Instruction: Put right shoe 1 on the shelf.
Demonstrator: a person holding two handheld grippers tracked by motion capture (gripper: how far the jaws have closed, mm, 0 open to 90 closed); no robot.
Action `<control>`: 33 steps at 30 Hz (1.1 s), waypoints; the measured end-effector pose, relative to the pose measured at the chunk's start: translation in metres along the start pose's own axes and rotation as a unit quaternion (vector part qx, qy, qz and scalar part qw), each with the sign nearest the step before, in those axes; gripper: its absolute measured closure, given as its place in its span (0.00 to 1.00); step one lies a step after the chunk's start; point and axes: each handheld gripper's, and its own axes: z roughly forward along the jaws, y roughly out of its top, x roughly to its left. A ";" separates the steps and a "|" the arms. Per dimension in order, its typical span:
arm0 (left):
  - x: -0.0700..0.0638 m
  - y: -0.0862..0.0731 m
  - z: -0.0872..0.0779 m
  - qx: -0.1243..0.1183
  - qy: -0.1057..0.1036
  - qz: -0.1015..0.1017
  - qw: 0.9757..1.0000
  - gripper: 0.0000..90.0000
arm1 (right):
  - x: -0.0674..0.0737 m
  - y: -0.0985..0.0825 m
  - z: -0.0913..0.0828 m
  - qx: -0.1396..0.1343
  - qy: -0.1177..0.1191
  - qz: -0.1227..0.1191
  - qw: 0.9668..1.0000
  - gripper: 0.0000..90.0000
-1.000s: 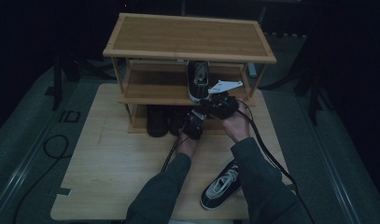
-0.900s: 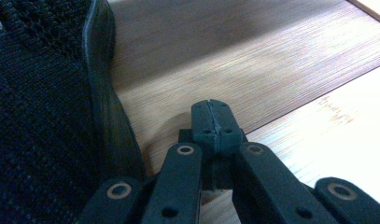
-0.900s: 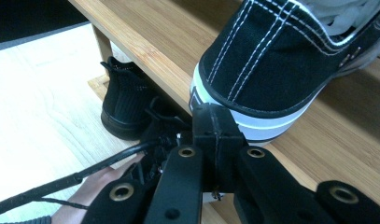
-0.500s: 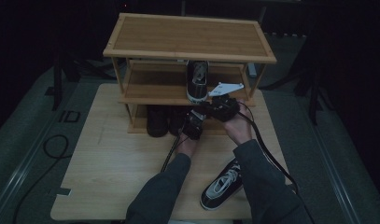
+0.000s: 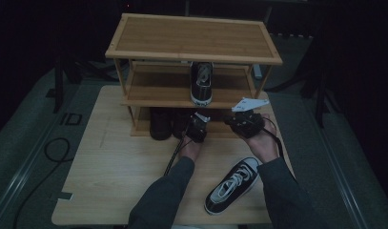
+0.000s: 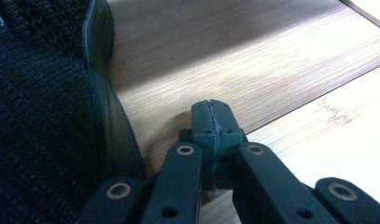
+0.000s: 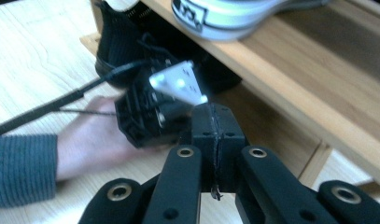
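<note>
Currently, left gripper: jaws pressed together on nothing, held at frame centre beside dark shoes on the rack bottom shelf | right gripper: jaws likewise closed empty, right of centre | sneaker: seen lying on the table, lower right | second sneaker: placed on middle shelf.

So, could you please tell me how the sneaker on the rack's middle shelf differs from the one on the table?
The shelf sneaker stands on the rack, toe toward the person; the table sneaker lies on the table between the sleeves, angled, toe up and to the right. The shelf one sits straight; the table one is skewed. Both are black with white soles and laces.
</note>
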 end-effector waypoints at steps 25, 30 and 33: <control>0.002 -0.001 -0.001 0.003 -0.003 0.006 1.000 1.00 | -0.009 -0.080 -0.009 0.059 0.005 0.055 0.997 0.99; 0.002 0.000 -0.001 0.003 -0.002 0.005 1.000 1.00 | -0.009 -0.084 -0.009 0.063 0.006 0.056 0.996 0.99; 0.002 -0.001 -0.001 0.003 -0.002 0.005 1.000 1.00 | -0.009 -0.088 -0.009 0.066 0.007 0.059 0.996 0.99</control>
